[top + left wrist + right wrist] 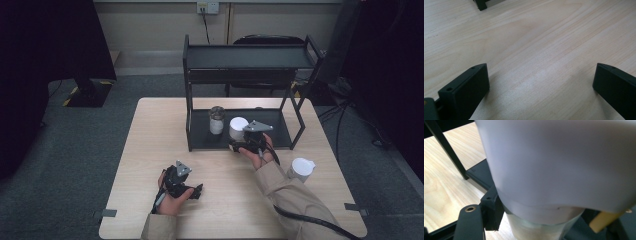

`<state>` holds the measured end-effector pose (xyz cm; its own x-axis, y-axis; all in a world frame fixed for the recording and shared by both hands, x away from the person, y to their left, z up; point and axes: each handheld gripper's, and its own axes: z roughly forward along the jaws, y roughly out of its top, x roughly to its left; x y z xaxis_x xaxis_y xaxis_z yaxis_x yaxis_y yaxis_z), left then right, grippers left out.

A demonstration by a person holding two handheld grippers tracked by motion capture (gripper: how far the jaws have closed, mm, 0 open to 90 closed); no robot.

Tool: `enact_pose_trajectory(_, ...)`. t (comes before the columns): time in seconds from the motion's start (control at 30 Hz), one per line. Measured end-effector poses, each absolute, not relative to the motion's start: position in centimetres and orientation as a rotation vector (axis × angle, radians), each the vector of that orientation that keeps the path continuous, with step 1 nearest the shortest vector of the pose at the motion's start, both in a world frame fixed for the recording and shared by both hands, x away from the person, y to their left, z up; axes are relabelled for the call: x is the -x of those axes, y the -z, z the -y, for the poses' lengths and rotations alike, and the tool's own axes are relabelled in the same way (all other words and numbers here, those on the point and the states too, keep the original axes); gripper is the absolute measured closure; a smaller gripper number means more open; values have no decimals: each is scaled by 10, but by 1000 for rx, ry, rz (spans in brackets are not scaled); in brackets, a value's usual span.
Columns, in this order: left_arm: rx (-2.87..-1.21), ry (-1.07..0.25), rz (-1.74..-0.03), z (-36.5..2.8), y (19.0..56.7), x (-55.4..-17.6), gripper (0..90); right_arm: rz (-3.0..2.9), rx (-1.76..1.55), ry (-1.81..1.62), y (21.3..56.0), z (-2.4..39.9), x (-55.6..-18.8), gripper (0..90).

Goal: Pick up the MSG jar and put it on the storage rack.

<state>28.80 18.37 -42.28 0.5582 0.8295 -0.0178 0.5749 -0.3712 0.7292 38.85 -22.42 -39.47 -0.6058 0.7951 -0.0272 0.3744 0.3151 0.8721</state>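
Note:
A jar with a white lid (238, 126) stands on the lower shelf (200, 136) of a black two-level rack. My right gripper (239, 142) is shut on it from the front. In the right gripper view the white lid (554, 165) looms close above the glass body (541, 230), and the left jaw presses against the glass. My left gripper (196, 190) rests low over the wooden table (160, 140) near its front edge. In the left gripper view it (541, 87) is open, jaws wide apart, with bare wood between them.
A second jar with a grey lid (216, 120) stands on the lower shelf just left of the held one. Another white-lidded jar (301, 169) sits on the table at the right. The rack's top shelf (245, 56) overhangs the lower one. A rack foot (481, 4) shows far off.

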Motion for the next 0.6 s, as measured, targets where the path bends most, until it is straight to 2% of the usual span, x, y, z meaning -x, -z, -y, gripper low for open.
enact_pose_trajectory(0.6,-2089,-464,-1123,-184,423,-288,0,-2113,-1077,-1223,397,221,-406,308)
